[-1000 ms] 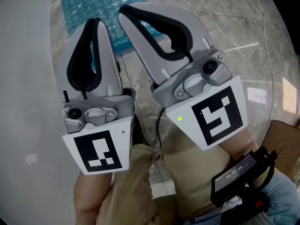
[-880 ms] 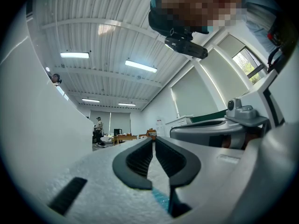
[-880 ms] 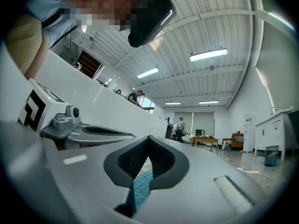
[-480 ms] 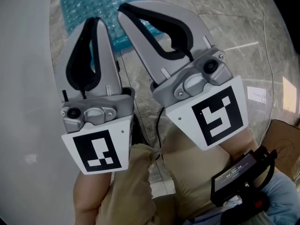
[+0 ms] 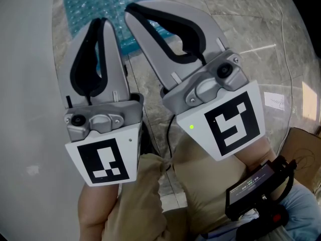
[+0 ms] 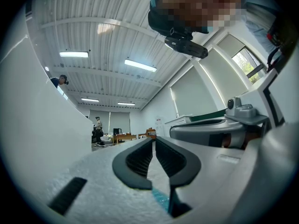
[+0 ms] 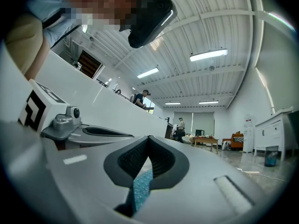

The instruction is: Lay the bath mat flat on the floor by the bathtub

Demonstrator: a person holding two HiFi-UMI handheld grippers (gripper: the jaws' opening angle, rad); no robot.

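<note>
The teal bubbled bath mat (image 5: 95, 1) lies on the stone floor beside the white bathtub (image 5: 25, 84), at the top of the head view. Both grippers are held close under the head camera, above the mat's near end and pointing away. My left gripper (image 5: 103, 21) is shut with nothing in it. My right gripper (image 5: 129, 9) is shut too, also holding nothing. In the left gripper view the jaws (image 6: 154, 141) meet, and a sliver of the mat (image 6: 161, 199) shows below them. The right gripper view shows its pads together (image 7: 148, 139) with the mat (image 7: 140, 188) behind.
Grey marbled floor (image 5: 251, 29) spreads to the right, with a white slip of paper (image 5: 275, 102) and a cardboard piece (image 5: 303, 149) on it. A black device (image 5: 253, 187) hangs at the person's waist. Far off stand people (image 7: 181, 123) and tables (image 7: 205, 141).
</note>
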